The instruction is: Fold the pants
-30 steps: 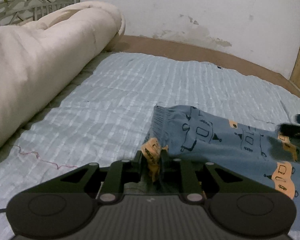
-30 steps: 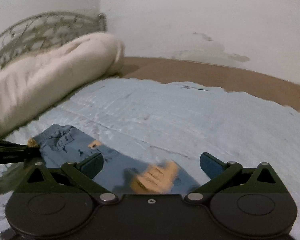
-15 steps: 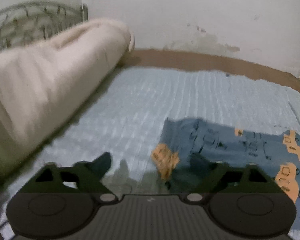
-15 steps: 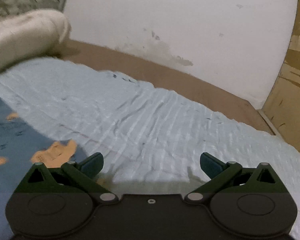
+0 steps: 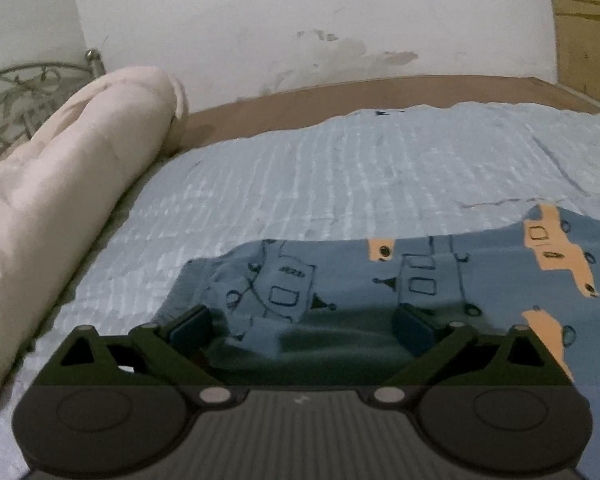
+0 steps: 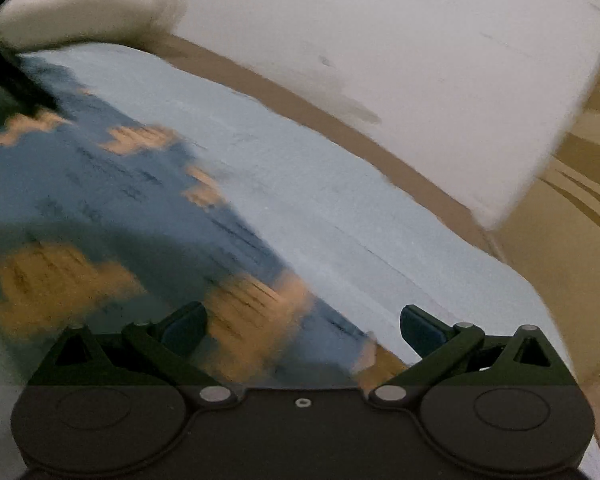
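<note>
Blue children's pants (image 5: 400, 276) with dark outline drawings and orange patches lie flat on a light blue bedsheet (image 5: 360, 172). My left gripper (image 5: 302, 326) is open, its jaws spread just above the left end of the pants, holding nothing. In the right wrist view, which is motion-blurred, the pants (image 6: 112, 200) stretch away to the upper left. My right gripper (image 6: 302, 324) is open and empty over the near right end of the pants. The left gripper shows as a dark shape (image 6: 8, 76) at the far left.
A rolled cream duvet (image 5: 60, 184) lies along the left side of the bed in front of a metal headboard (image 5: 16, 96). A brown mattress edge (image 5: 340, 96) and a white wall run behind. A wooden panel (image 6: 572, 208) stands at the right.
My left gripper has opened and let go of the pants' edge, which now lies flat. My right gripper stayed open and swung over the other end of the pants.
</note>
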The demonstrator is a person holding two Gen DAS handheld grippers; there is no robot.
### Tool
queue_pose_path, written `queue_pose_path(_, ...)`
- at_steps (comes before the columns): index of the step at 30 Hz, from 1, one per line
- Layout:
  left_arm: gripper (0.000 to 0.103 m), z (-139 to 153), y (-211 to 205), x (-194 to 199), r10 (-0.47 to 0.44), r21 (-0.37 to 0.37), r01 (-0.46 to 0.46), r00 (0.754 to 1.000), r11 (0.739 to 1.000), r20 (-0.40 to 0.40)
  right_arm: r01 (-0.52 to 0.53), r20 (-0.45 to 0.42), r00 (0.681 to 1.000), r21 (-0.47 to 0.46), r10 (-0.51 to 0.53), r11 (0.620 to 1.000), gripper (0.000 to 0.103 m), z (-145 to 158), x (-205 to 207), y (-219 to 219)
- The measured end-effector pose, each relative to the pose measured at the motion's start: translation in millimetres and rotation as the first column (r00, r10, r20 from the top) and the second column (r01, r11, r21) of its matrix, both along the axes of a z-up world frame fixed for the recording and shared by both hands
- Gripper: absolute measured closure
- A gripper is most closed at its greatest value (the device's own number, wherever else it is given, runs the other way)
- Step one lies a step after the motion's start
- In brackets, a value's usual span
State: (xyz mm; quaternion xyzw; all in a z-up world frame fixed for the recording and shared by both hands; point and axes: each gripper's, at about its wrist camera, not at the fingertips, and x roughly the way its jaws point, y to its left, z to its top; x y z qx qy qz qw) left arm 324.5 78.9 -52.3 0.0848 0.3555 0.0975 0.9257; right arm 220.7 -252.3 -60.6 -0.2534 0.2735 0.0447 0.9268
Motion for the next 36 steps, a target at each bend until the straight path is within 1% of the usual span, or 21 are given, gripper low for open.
queue_pose_path(2, 0.002, -0.2, 2.8, 1.0, 0.023, 0.004, -0.023, 1.000, 1.000, -0.002, 0.071, 0.019, 0.997, 0.000, -0.071, 0.997, 0.001, -1.2, -6.4, -32.3)
queue_pose_path(4, 0.002, -1.2, 1.7, 0.5, 0.033, 0.007, -0.033, 0.999, 0.999, -0.011, 0.150, 0.040, 0.988, -0.006, -0.150, 0.989, 0.001, -2.4, -13.0, -59.0)
queue_pose_path(6, 0.001, 3.6, -1.0, -0.1, 0.046, 0.027, -0.046, 0.999, 0.999, -0.007, 0.196, 0.072, 0.978, 0.002, -0.195, 0.981, 0.001, -1.4, -21.5, -79.7)
queue_pose_path(8, 0.001, 10.8, -11.2, -4.4, 0.051, 0.035, -0.051, 0.999, 0.998, 0.003, 0.217, 0.123, 0.968, 0.040, -0.221, 0.975, 0.001, 4.2, -38.6, -95.2)
queue_pose_path(10, 0.001, 20.5, -26.1, -13.5, 0.020, -0.005, -0.020, 1.000, 1.000, 0.012, 0.223, 0.203, 0.951, 0.077, -0.234, 0.972, 0.001, 11.0, -61.2, -106.1)
queue_pose_path(11, 0.001, 25.2, -34.1, -18.4, 0.007, -0.033, -0.006, 1.000, 0.999, 0.025, 0.227, 0.228, 0.942, 0.099, -0.244, 0.969, 0.001, 13.6, -71.2, -111.6)
queue_pose_path(13, 0.001, 34.8, -56.3, -32.2, -0.029, -0.091, 0.035, 0.997, 0.995, 0.066, 0.228, 0.256, 0.928, 0.190, -0.272, 0.955, 0.001, 19.1, -92.5, -122.4)
queue_pose_path(14, 0.001, 38.2, -67.7, -38.1, -0.050, -0.115, 0.059, 0.996, 0.992, 0.079, 0.221, 0.258, 0.922, 0.263, -0.289, 0.939, 0.001, 22.9, -105.7, -130.4)
queue_pose_path(16, 0.001, 43.7, -97.0, -49.3, -0.128, -0.161, 0.143, 0.987, 0.977, 0.100, 0.215, 0.240, 0.918, 0.369, -0.316, 0.904, 0.001, 28.7, -124.7, -143.2)
queue_pose_path(17, 0.001, 45.4, -111.4, -53.5, -0.167, -0.175, 0.184, 0.980, 0.967, 0.107, 0.213, 0.215, 0.920, 0.427, -0.327, 0.879, 0.001, 29.7, -134.6, -150.2)
queue_pose_path(18, 0.001, 46.5, -125.4, -57.0, -0.205, -0.187, 0.224, 0.972, 0.957, 0.114, 0.214, 0.193, 0.922, 0.469, -0.336, 0.857, 0.001, 29.2, -141.3, -156.8)
queue_pose_path(20, 0.001, 47.5, -156.8, -63.5, -0.288, -0.211, 0.310, 0.949, 0.927, 0.129, 0.236, 0.135, 0.924, 0.539, -0.359, 0.809, 0.001, 27.2, -154.0, -169.3)
queue_pose_path(22, 0.001, 43.8, -185.6, -67.1, -0.363, -0.243, 0.386, 0.922, 0.890, 0.134, 0.257, 0.102, 0.918, 0.580, -0.382, 0.773, 0.001, 22.8, -164.0, -176.7)
queue_pose_path(25, 0.001, 33.2, -220.1, -68.5, -0.445, -0.292, 0.459, 0.888, 0.839, 0.116, 0.271, 0.047, 0.922, 0.630, -0.384, 0.728, 0.001, 15.8, -170.6, -186.1)
queue_pose_path(28, 0.001, 22.6, -244.2, -67.2, -0.486, -0.331, 0.490, 0.868, 0.806, 0.102, 0.260, -0.019, 0.936, 0.712, -0.353, 0.652, 0.001, 9.8, -175.6, -194.0)
queue_pose_path(29, 0.001, 17.9, -253.6, -69.4, -0.494, -0.334, 0.495, 0.864, 0.802, 0.095, 0.245, -0.041, 0.945, 0.744, -0.325, 0.622, 0.001, 8.2, -177.2, -197.3)
queue_pose_path(31, 0.001, 10.6, -264.1, -70.7, -0.500, -0.328, 0.496, 0.862, 0.804, 0.079, 0.219, -0.053, 0.957, 0.776, -0.285, 0.592, 0.001, 5.3, -177.4, -199.9)
queue_pose_path(33, 0.001, 2.5, -270.6, -70.0, -0.503, -0.314, 0.492, 0.863, 0.812, 0.052, 0.214, -0.061, 0.959, 0.793, -0.276, 0.570, 0.001, 3.2, -173.0, -200.0)
queue_pose_path(36, 0.001, -5.8, -274.4, -63.8, -0.506, -0.293, 0.487, 0.862, 0.823, 0.011, 0.235, -0.081, 0.951, 0.817, -0.298, 0.527, 0.001, 2.2, -167.5, -203.3)
